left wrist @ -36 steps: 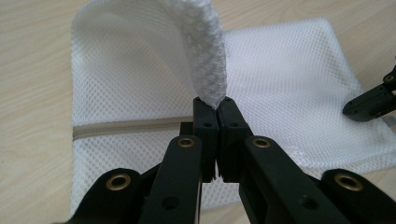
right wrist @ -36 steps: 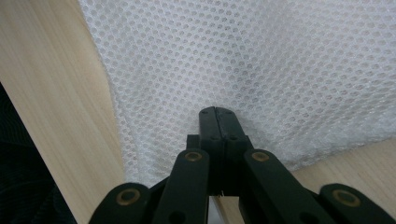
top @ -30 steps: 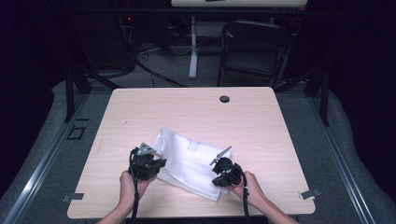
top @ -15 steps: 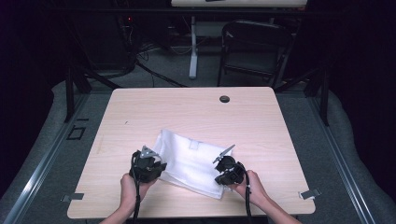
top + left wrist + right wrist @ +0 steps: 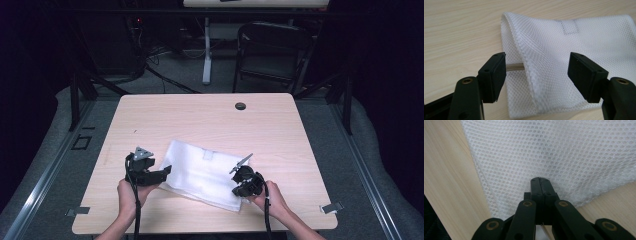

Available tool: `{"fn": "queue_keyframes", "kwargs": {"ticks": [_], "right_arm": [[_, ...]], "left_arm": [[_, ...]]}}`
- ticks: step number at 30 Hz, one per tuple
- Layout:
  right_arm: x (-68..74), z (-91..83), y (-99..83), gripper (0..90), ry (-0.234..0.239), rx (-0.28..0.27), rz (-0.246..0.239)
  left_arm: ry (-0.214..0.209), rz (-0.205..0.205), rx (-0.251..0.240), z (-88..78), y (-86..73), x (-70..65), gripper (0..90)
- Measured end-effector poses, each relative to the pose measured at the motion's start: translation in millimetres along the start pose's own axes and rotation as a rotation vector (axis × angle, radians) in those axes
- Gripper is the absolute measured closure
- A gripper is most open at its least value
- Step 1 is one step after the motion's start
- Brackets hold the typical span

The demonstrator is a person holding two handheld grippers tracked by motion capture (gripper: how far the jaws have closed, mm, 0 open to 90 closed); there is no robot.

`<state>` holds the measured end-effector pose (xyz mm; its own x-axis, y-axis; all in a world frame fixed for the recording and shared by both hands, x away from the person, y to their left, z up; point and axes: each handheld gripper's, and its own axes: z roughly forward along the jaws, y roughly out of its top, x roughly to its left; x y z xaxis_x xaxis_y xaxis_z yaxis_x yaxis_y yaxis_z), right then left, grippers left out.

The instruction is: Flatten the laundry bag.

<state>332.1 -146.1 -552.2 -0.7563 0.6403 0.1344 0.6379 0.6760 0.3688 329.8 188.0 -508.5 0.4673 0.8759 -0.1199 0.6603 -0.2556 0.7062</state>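
- Mesh bag (image 5: pixel 205 173), white and full of tiny holes, lies flat on the desk (image 5: pixel 200 120), close to the near edge and about midway between the left and right edges.
- The bag sits a bit crooked, with one corner near the left tongs (image 5: pixel 161 173) and another corner at the right tongs (image 5: pixel 239 191).
- A small square patch (image 5: pixel 209 156) shows on top of the bag, toward its far side.
- The left tongs stand just beside the left end of the bag, held in the person's left hand (image 5: pixel 131 192).
- In the left gripper view the left tongs (image 5: pixel 536 72) have just been opening, and the two black pads are now well apart.
- The folded edge of the bag (image 5: pixel 541 62) lies between those pads, but the pads do not press on it.
- A thin tan strip (image 5: pixel 515 67) peeks out from under the fold, next to the left pad.
- The right tongs are at the near right corner of the bag, held in the person's right hand (image 5: pixel 272 200).
- In the right gripper view the right tongs (image 5: pixel 539 180) are squeezed tight together, and their tips sit right on the white mesh (image 5: pixel 549 152), pinching it.
- A small dark round hole (image 5: pixel 240 106) is in the desk near the far edge, well apart from the bag.
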Motion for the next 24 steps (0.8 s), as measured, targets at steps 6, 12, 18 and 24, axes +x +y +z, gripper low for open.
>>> {"fn": "queue_keyframes", "kwargs": {"ticks": [6,12,18,24], "right_arm": [[-4.4,-1.2,-0.8,90.0,-0.009,0.002,0.007],[-8.6,-2.4,-2.9,90.0,-0.019,-0.005,0.03],[-16.0,-5.2,-4.1,90.0,-0.027,0.006,0.026],[-21.3,-7.2,-5.8,90.0,-0.045,0.012,0.018]], "left_arm": [[-0.03,0.036,0.115,26.9,-1.0,2.7,58.4],[-0.043,0.046,0.188,36.9,-9.0,1.3,85.7],[-0.056,0.076,0.223,38.0,-14.6,-5.0,86.6],[-0.079,0.074,0.223,36.1,-19.2,-10.3,86.8]]}}
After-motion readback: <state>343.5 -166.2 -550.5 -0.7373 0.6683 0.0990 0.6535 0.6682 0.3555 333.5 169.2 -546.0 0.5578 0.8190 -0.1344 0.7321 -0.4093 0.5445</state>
